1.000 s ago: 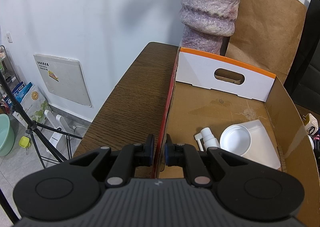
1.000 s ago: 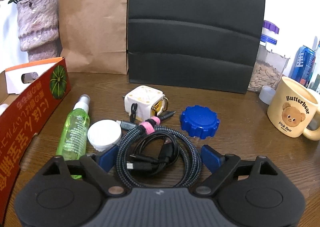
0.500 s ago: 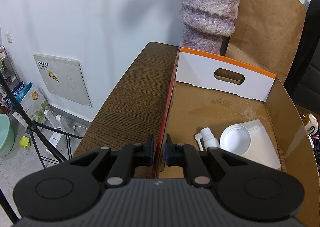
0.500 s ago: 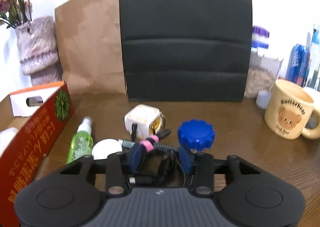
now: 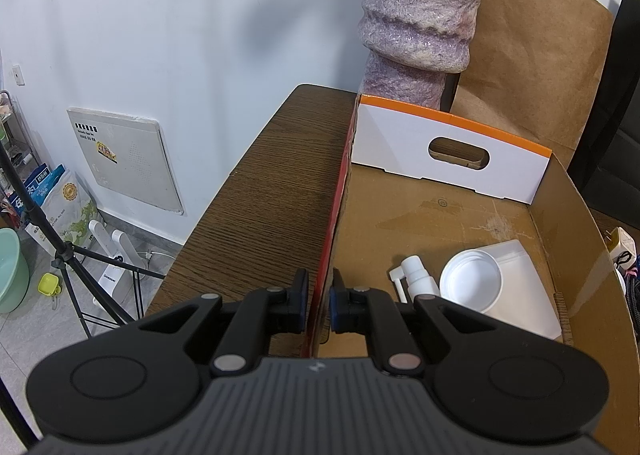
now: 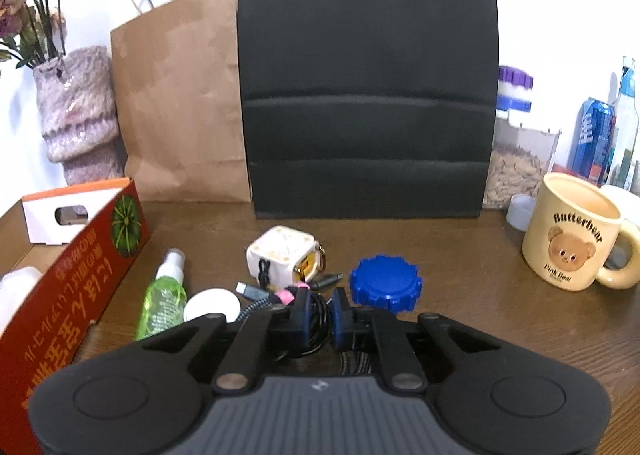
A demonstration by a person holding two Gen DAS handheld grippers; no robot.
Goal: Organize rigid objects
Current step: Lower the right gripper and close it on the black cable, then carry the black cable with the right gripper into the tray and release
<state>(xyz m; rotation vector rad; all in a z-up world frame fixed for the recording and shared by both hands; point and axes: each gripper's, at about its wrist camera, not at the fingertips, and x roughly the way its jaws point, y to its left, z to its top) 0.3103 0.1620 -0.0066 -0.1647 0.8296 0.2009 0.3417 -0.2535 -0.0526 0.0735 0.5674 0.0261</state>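
Observation:
My left gripper (image 5: 320,303) is shut on the red side wall (image 5: 334,215) of the cardboard box (image 5: 452,143), one finger on each side. Inside the box lie a white spray bottle (image 5: 416,275), a round white lid (image 5: 472,283) and a flat white container (image 5: 528,287). My right gripper (image 6: 320,315) is shut on the coiled cable bundle (image 6: 260,299) with its pink tie (image 6: 286,297); black cords are squeezed between the blue pads. Around it on the table sit a green spray bottle (image 6: 162,303), a white lid (image 6: 212,305), a white cube charger (image 6: 280,259) and a blue cap (image 6: 386,287).
The box (image 6: 68,287) stands left of the right gripper. A black chair back (image 6: 368,95), a paper bag (image 6: 180,95) and a vase (image 6: 76,111) line the table's far side. A bear mug (image 6: 572,235) and a seed jar (image 6: 516,159) stand at the right.
The right gripper's jaws went from wide open around the cable coil to shut on it, and its view tipped up a little. The left gripper has not moved.

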